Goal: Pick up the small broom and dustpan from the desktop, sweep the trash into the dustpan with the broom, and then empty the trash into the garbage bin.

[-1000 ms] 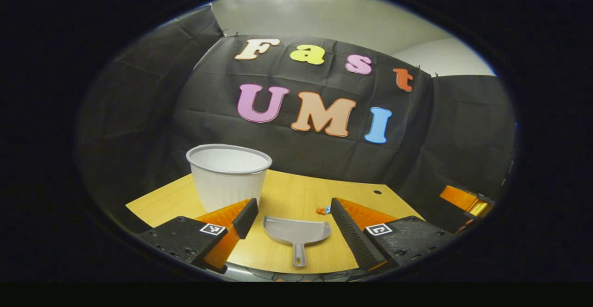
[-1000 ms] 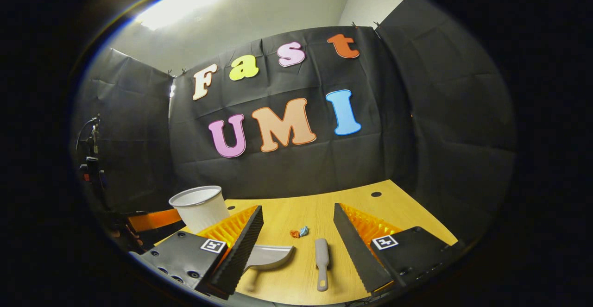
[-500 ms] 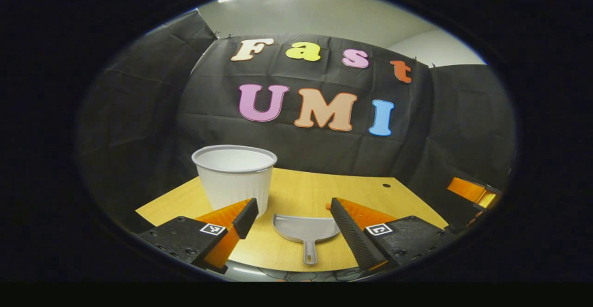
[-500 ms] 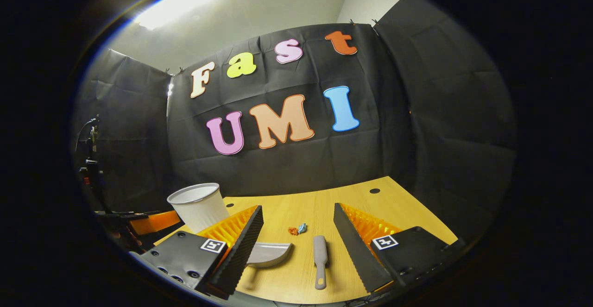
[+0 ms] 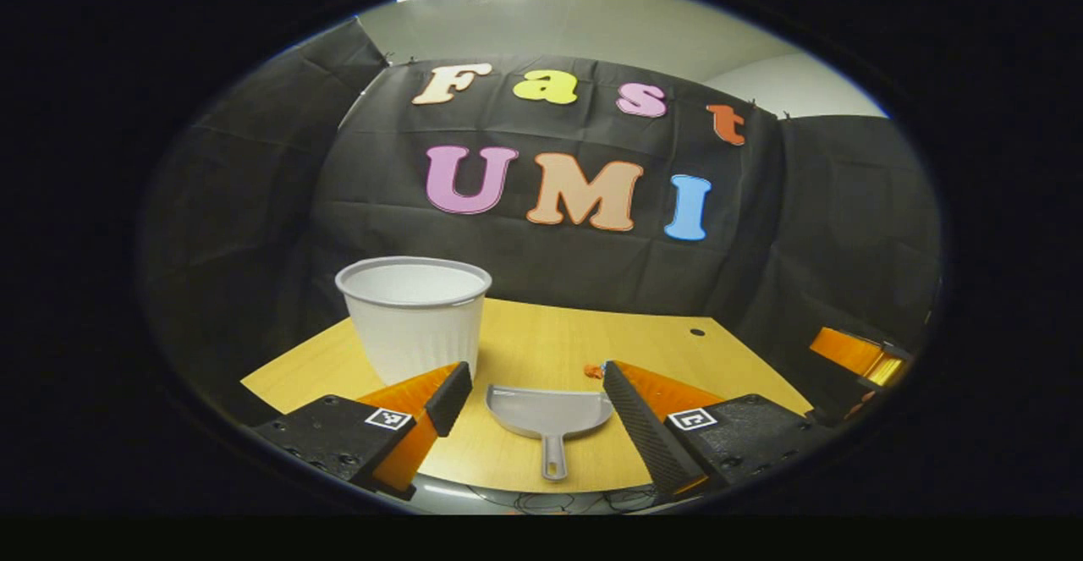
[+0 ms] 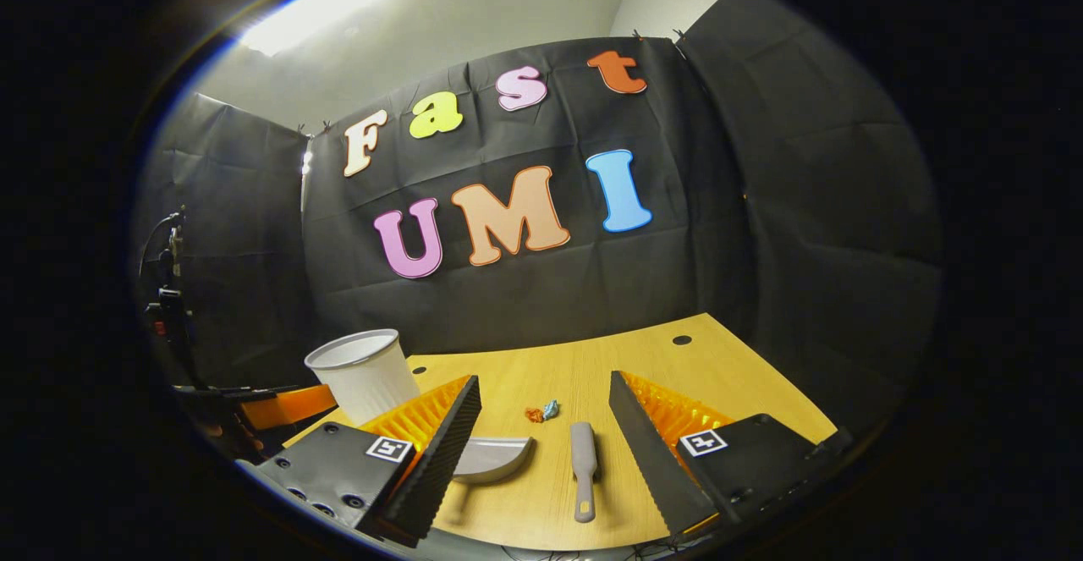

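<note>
I hold both grippers above the near edge of the desk [image 6: 744,392] with nothing in either one. My left gripper [image 5: 537,387] has its fingers spread wide, and the gray dustpan [image 5: 548,410] lies flat between them, its handle pointing toward me and its mouth facing the far side. My right gripper [image 6: 546,430] is just as wide apart, and the small broom [image 6: 582,464] lies on the wood between its fingers, handle end nearest me. The trash [image 6: 541,412], a little orange and blue crumple, sits just beyond the broom and to the right of the dustpan. The white garbage bin [image 5: 415,316] stands upright at the far left, close behind my left gripper's left finger.

I judge the pickup is the step in hand, and it carries most of the risk. Both handles are thin and lie flat on the desk, so if I come down too high or off-centre, a finger may push the handle aside instead of pinching it. The dustpan looks light and could spin or slide toward the bin. If my right gripper overshoots forward, it could knock the trash farther away. Later, swinging the left gripper near the bin could tip it.
</note>
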A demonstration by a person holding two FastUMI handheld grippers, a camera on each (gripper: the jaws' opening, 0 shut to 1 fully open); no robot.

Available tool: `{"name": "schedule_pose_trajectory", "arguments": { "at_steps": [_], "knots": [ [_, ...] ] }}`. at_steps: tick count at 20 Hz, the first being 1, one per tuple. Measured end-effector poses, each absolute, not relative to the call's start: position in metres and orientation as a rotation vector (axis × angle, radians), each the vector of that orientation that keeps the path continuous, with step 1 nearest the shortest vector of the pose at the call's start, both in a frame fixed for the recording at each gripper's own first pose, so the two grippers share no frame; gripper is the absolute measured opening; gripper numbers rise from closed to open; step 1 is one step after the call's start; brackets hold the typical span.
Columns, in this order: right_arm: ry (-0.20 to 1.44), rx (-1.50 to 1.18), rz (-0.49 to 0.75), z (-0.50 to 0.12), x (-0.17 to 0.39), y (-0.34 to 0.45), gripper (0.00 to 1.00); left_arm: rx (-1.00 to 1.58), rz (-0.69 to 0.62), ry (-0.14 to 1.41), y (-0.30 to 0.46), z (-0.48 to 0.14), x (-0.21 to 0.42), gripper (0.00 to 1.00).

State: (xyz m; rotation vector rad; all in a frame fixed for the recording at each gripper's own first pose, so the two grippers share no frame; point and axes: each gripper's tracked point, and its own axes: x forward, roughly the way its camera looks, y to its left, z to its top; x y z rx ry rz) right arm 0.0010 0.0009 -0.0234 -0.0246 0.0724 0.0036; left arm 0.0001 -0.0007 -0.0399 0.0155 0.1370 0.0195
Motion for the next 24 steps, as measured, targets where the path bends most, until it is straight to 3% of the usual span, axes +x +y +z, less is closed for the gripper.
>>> {"name": "schedule_pose_trajectory", "arguments": {
  "at_steps": [7,16,24],
  "knots": [
    [0.096,-0.016,0.001,-0.029,0.002,-0.002,0.98,0.034,-0.008,0.181,-0.005,-0.054,-0.001,0.92],
    [0.246,-0.056,-0.015,-0.068,0.01,-0.015,0.98,0.016,-0.044,0.289,-0.012,-0.088,0.004,0.94],
    [0.533,-0.17,-0.057,-0.153,0.05,-0.044,0.99,0.009,-0.072,0.571,-0.022,-0.169,0.032,0.94]
  ]
}}
